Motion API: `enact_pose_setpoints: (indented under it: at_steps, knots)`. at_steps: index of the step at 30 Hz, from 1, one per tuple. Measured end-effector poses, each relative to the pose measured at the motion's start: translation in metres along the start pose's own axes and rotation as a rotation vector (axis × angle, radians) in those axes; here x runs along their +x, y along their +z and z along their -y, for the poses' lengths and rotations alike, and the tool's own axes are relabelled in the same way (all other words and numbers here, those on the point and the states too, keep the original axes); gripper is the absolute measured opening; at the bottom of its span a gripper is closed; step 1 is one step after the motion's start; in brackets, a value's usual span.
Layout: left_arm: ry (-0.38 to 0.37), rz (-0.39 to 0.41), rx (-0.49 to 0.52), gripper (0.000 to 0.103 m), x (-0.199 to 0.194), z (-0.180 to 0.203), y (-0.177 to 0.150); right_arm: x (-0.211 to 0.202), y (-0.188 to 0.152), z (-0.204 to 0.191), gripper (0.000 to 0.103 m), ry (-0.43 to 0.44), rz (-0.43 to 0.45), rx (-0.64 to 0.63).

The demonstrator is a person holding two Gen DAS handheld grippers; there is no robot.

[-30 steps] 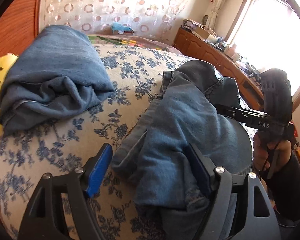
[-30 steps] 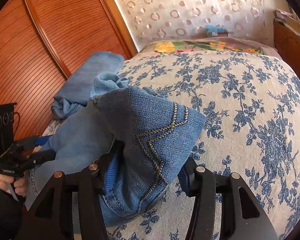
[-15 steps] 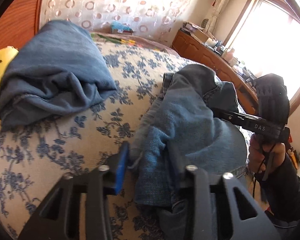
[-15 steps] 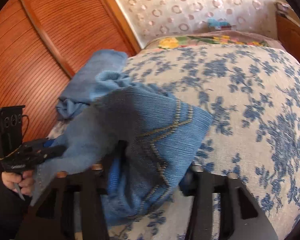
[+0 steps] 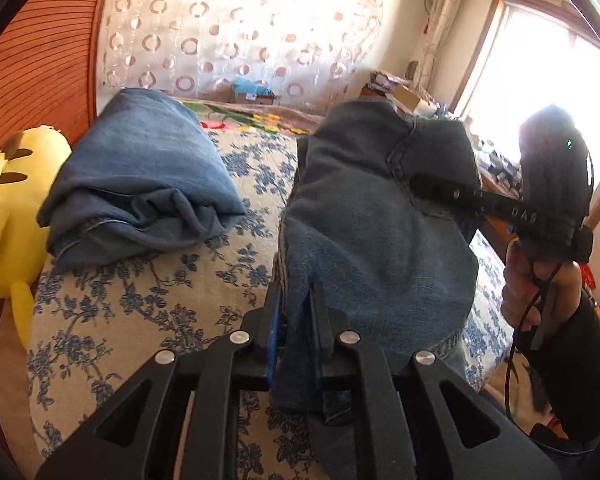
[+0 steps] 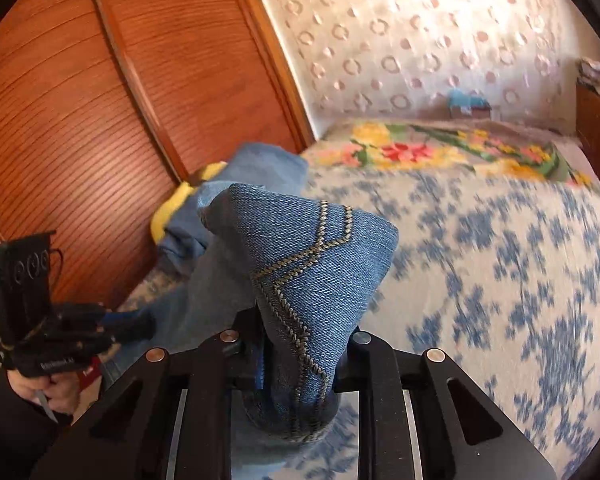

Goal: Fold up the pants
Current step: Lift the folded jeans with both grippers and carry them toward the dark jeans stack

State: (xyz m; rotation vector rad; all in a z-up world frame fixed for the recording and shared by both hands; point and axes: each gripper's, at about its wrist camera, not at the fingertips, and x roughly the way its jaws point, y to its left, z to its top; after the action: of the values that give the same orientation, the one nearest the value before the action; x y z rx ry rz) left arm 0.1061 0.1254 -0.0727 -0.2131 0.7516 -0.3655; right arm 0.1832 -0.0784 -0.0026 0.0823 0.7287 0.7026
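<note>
A pair of blue jeans (image 5: 372, 240) hangs bunched between my two grippers above the flowered bed. My left gripper (image 5: 296, 320) is shut on a fold of the denim at its near edge. My right gripper (image 6: 300, 344) is shut on the part with the zigzag-stitched pocket (image 6: 312, 264), which stands up over its fingers. In the left wrist view the right gripper (image 5: 428, 184) bites the far side of the jeans. In the right wrist view the left gripper (image 6: 140, 324) holds the cloth at the lower left.
A second folded pair of jeans (image 5: 140, 176) lies on the bed (image 5: 148, 300) to the left, beside a yellow plush toy (image 5: 8, 208). A wooden wardrobe (image 6: 100, 100) stands along the left. A floral blanket (image 6: 440, 148) lies at the bed's far end. A cluttered sideboard (image 5: 404, 96) stands under the window.
My left gripper has closed from open onto the denim. Both grippers have risen, lifting the jeans off the bed. The right gripper has tightened on the pocket part.
</note>
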Motion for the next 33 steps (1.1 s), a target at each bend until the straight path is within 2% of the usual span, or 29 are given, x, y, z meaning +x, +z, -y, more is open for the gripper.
enact_pose_setpoints:
  at_steps: [10, 20, 27, 33]
  knots:
    - [0.015, 0.149, -0.068, 0.006, -0.048, -0.034, 0.022, 0.006, 0.075, -0.075, 0.018, 0.056, 0.064, -0.172]
    - [0.098, 0.246, -0.101, 0.006, -0.093, -0.087, 0.058, 0.047, 0.142, -0.128, 0.018, 0.146, 0.085, -0.26]
    - [0.161, 0.234, -0.126, 0.006, -0.095, -0.126, 0.082, 0.095, 0.176, -0.146, 0.018, 0.224, 0.064, -0.269]
    - [0.216, 0.197, -0.112, 0.006, -0.081, -0.148, 0.101, 0.136, 0.192, -0.137, 0.018, 0.292, 0.03, -0.263]
